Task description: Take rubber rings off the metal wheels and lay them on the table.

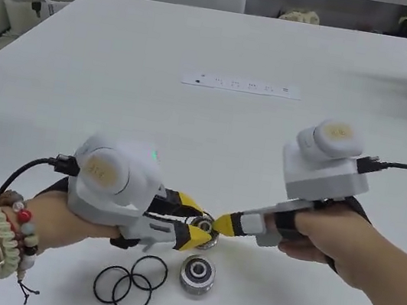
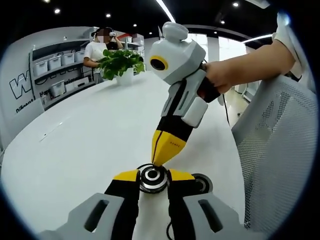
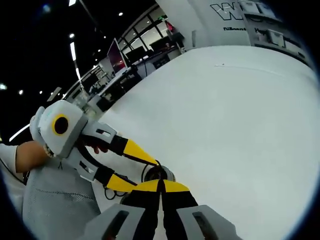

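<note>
Ring-stripping step: clamping wheel in left gripper; right gripper pinched closed at rim, apparently nipping rubber ring. Next: peel outward, lay beside loose rings.

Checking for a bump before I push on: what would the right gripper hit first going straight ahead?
Most likely the metal wheel clamped in the left gripper; the right gripper points straight at it, tips about touching.

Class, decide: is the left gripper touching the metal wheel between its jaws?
Touching. In the left gripper view, the left gripper clamps the metal wheel, both yellow tips against its sides.
</note>
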`<action>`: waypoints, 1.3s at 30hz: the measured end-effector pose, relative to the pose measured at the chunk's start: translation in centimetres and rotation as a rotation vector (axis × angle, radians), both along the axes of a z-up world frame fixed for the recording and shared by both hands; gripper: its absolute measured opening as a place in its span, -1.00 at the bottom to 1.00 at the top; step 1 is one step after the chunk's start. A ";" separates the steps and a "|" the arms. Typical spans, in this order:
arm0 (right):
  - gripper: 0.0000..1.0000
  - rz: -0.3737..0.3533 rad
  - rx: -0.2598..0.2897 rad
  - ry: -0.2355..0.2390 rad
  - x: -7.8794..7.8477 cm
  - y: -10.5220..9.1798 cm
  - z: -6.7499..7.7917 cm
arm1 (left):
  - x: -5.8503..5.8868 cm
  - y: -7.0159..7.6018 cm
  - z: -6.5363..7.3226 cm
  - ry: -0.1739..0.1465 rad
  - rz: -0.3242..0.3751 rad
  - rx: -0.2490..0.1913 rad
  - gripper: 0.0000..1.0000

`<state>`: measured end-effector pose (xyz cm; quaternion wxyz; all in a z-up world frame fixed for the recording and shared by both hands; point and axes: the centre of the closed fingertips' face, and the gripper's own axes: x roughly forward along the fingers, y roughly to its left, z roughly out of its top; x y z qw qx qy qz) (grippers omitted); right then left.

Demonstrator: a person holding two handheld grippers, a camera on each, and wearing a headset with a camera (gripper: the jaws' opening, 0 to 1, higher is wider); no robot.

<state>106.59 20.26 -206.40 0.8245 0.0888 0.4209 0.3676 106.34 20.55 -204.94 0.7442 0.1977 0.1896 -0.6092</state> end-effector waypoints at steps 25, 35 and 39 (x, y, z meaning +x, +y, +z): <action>-1.00 -0.029 0.050 -0.031 0.5 -0.7 1.6 | -4.7 5.8 10.2 -0.089 -0.091 0.003 0.43; -1.00 -0.016 0.078 -0.042 0.4 -0.1 2.6 | -5.2 10.5 11.0 -0.126 0.036 -0.006 0.61; -1.00 -0.003 0.088 -0.055 0.4 0.4 3.3 | -5.3 12.8 10.4 -0.127 0.113 0.019 0.65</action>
